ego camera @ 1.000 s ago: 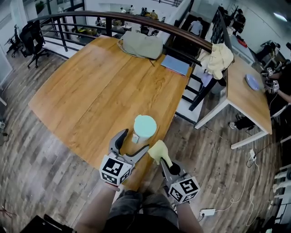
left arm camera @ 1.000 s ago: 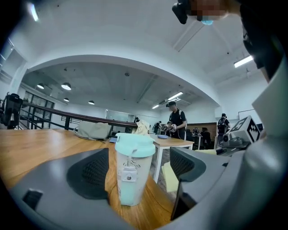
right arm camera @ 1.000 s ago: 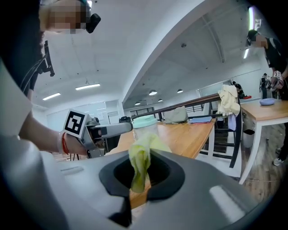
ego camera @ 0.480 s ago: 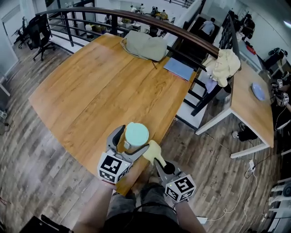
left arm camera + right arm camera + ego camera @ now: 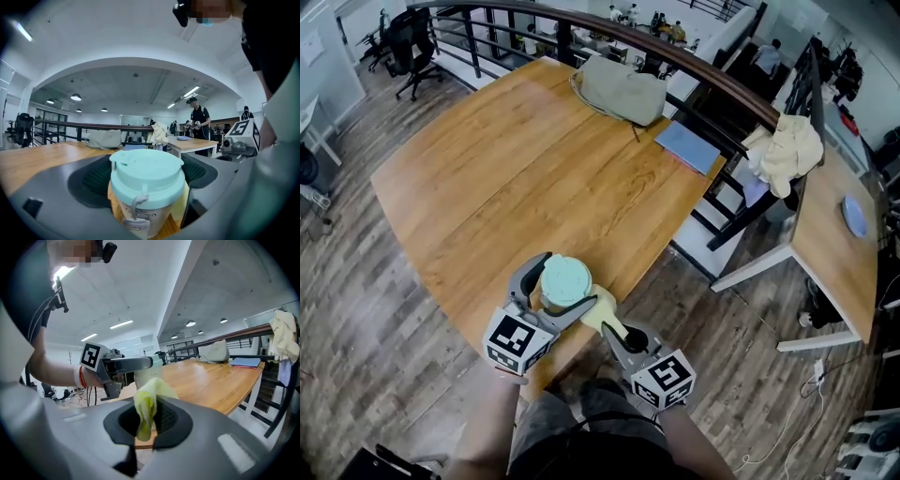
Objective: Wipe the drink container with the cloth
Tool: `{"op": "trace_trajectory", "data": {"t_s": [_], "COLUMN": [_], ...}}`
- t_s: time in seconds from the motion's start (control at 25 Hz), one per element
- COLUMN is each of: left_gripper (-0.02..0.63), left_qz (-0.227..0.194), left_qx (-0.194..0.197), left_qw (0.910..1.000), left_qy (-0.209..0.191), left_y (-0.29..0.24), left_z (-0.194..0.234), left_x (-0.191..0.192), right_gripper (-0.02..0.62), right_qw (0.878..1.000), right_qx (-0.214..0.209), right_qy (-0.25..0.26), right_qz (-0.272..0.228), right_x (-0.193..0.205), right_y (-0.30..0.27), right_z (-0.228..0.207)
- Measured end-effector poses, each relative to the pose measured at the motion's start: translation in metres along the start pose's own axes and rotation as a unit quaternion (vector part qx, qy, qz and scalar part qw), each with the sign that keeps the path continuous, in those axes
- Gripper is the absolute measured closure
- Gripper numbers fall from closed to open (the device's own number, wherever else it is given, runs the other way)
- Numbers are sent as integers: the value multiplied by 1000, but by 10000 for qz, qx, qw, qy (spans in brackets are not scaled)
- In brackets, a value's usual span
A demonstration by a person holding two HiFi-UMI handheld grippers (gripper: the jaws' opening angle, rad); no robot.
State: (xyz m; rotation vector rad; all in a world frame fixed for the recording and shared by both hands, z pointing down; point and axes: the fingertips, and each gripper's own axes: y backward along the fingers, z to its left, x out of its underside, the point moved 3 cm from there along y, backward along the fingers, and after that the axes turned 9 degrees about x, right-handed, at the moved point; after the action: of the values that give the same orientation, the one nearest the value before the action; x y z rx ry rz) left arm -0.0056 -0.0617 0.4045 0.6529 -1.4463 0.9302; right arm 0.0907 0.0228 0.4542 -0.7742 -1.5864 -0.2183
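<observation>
A takeaway cup point(image 5: 565, 280) stands upright on the wooden table point(image 5: 506, 169), close to the table's near rounded edge. The cup has a round, smooth mint-green plastic lid with a small strap hanging down its front, over a pale body with faint print. The table top is warm, glossy board with long grain lines.

The left gripper point(image 5: 147, 174) reaches in over that near edge with its jaws spread wide. The cup sits between its dark, ribbed pads point(image 5: 96, 177), and a slim gap shows on each side of the lid.

The right gripper point(image 5: 147, 422), off the table's near edge, has its jaws pinched tight on a soft, crumpled yellow-green cloth point(image 5: 150, 398). The cloth's bunched free end rises from the pads and lies just beside the cup's lower wall; whether it actually touches cannot be told.

At the table's far edge lie a slumped khaki fabric bag point(image 5: 623, 89) and a flat blue folder point(image 5: 686, 147).
</observation>
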Motion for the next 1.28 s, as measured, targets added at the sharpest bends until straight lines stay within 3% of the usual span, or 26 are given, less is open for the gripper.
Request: {"op": "trace_trajectory", "data": {"t_s": [0.12,0.4,0.64,0.88,1.28], "left_gripper": [146,146,147,147,147], "left_qz": [-131,-397,-781,-825,-901], "left_qx": [9,-142,-129,503,1316], "left_qw": [9999,9974,9909,9860,9676], "left_qy": [40,579,1084,1359,1956], "left_y": [0,15,30,26,22], "left_z": [3,22,39,53,81], "left_x": [0,1,-1,1,4], "right_gripper": [574,574,574,574,574], "right_qw": [9995,9960,9941,9957,9977], "right_qx": [-302,-891,-1079,-905,-483], "right_qy": [89,43,109,117,-4], "right_qz": [44,-100,-96,-180,-485], "right_x": [-1,-11,-21,-37,-67], "right_y": [-5,-16,-33,-62,-97], "right_z": [-6,-7,7,23,37]}}
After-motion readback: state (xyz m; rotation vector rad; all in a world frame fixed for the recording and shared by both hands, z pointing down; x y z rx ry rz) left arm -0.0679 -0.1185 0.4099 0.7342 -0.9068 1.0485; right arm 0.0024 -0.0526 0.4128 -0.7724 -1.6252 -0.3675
